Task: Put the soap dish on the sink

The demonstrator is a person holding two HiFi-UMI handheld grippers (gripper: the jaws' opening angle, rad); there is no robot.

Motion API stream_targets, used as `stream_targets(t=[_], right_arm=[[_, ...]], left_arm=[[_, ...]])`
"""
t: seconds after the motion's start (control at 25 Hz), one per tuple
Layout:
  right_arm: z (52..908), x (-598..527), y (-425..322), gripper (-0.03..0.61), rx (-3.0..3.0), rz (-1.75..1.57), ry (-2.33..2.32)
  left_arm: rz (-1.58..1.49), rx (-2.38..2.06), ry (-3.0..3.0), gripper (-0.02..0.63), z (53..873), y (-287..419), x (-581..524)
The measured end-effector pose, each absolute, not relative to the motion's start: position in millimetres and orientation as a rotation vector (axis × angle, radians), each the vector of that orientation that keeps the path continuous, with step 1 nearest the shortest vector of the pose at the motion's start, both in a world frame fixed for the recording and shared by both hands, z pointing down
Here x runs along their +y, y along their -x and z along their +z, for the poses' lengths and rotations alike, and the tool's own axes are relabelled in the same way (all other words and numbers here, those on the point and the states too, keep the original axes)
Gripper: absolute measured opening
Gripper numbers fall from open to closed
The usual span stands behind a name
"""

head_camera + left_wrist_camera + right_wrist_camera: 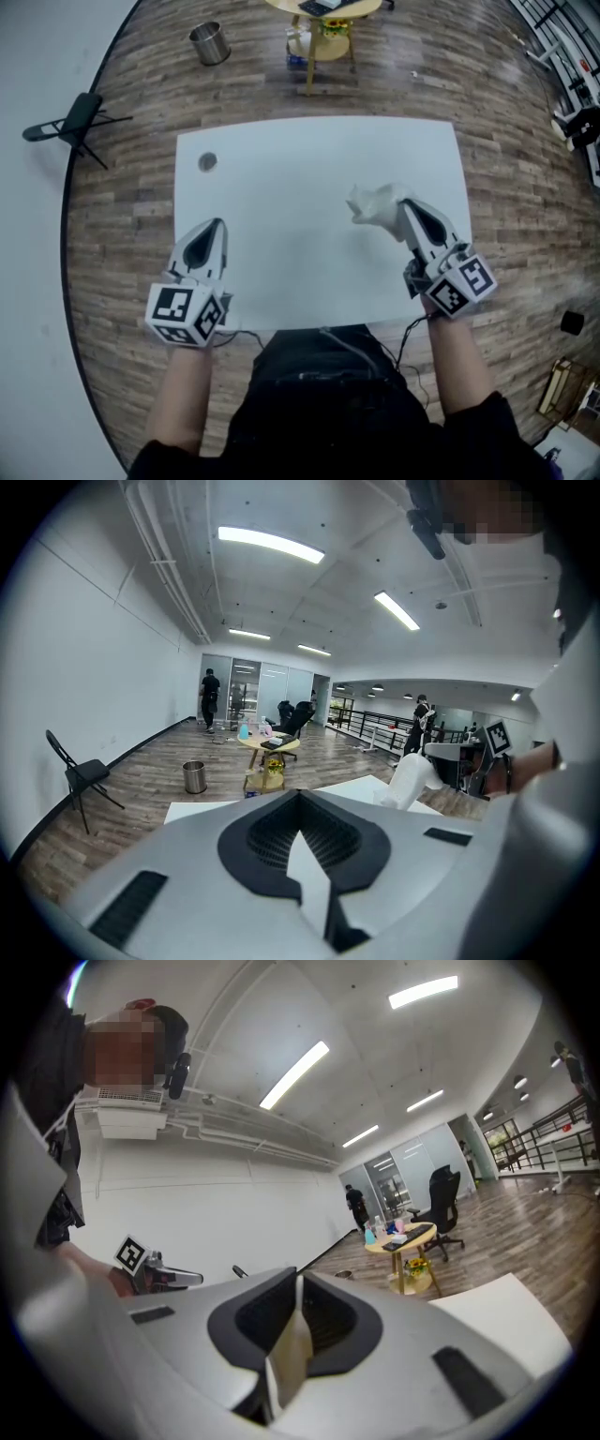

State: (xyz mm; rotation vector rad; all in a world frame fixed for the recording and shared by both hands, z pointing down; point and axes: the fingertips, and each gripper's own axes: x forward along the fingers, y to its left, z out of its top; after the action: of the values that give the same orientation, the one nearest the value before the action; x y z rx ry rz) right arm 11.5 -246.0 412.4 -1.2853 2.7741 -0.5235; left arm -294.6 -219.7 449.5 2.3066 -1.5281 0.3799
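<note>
One soap dish, apparently pinched by right gripper; left gripper empty

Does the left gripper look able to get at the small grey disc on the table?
Probably yes: only bare white table lies between the left gripper and the small grey disc, roughly ahead of its jaws.

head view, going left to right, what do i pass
chair → left gripper → soap dish → right gripper
</note>
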Motion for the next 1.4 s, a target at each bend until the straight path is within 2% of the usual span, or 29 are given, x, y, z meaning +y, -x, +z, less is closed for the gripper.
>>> stream_targets(t=[1.4], right_arm=[[477,-269,-22,0.028,2.807,-0.675,1.28]], left_arm=[[0.463,-1.469,-2.222,-0.011,503,273,-236]])
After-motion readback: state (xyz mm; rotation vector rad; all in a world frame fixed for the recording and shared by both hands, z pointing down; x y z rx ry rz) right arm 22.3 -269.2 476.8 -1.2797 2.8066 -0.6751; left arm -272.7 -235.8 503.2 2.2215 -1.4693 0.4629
